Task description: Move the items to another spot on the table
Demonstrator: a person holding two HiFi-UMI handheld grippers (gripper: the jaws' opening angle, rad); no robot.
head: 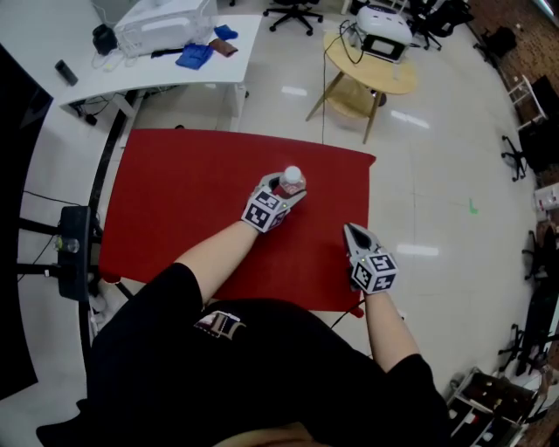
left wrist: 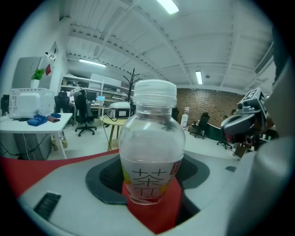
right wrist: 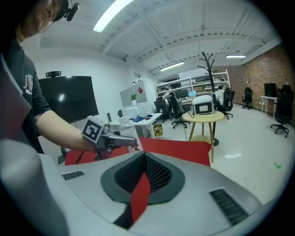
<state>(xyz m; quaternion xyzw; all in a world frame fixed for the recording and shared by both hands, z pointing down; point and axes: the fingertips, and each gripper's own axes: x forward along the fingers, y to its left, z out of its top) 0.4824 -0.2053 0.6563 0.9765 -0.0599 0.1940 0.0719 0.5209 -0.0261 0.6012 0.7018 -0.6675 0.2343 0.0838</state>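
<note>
A small clear bottle point(head: 292, 179) with a white cap and a printed label stands upright on the red-covered table point(head: 183, 201), near its middle and toward the far edge. My left gripper point(head: 291, 189) is shut on the bottle. In the left gripper view the bottle point(left wrist: 152, 147) fills the gap between the dark pads point(left wrist: 108, 182). I cannot tell whether the bottle's base rests on the cloth. My right gripper point(head: 352, 230) hovers near the table's right front corner with its jaws shut and empty; only a thin strip of red shows between them point(right wrist: 140, 186). The right gripper view also catches the left gripper point(right wrist: 120, 138).
Beyond the red table stand a white desk point(head: 52, 35) with a white machine point(head: 164, 24) and blue items, and a round wooden table point(head: 384, 80) carrying a white device. Office chairs stand further off. A black stand point(head: 74, 249) sits at the table's left edge.
</note>
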